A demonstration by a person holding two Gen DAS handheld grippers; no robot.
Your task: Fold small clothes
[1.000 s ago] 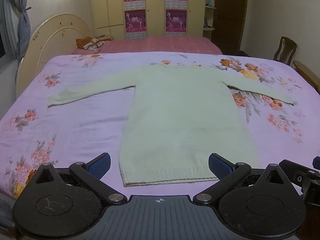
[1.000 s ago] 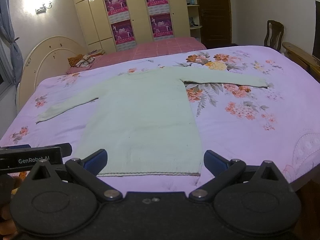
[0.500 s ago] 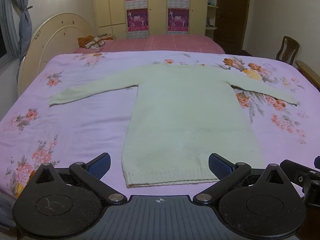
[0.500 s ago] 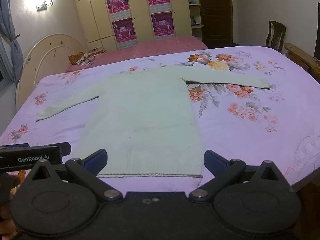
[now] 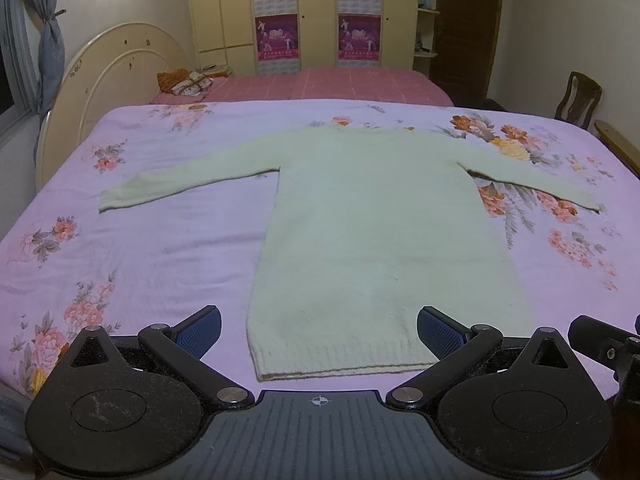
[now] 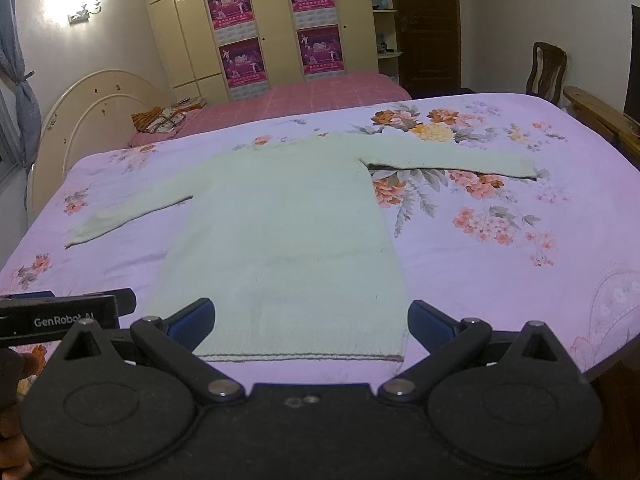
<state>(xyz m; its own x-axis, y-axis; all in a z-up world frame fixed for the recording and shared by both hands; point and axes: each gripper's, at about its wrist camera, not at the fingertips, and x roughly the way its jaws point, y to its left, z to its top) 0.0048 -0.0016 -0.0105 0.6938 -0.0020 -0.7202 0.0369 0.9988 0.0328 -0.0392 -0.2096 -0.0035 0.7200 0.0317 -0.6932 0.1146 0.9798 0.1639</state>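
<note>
Two grippers hung over the near edge of the bed, the left gripper point(image 5: 319, 330) and the right gripper point(image 6: 310, 322), both spread wide and holding nothing. Over the last second almost nothing had changed: the left wrist view had drifted slightly, so the pale green sweater point(image 5: 376, 236) sat a little further right in frame, while the garment itself lay as it had. Folding, by my reading, had not begun. The sweater lay flat at frame centre, sleeves stretched toward the left and right edges, hem nearest the cameras. Beneath it was a lilac floral bedsheet point(image 5: 132, 256). A cream headboard point(image 6: 92, 120) stood at upper left, a postered wardrobe point(image 6: 276, 28) at top centre, and a wooden chair point(image 6: 546, 68) at upper right.
</note>
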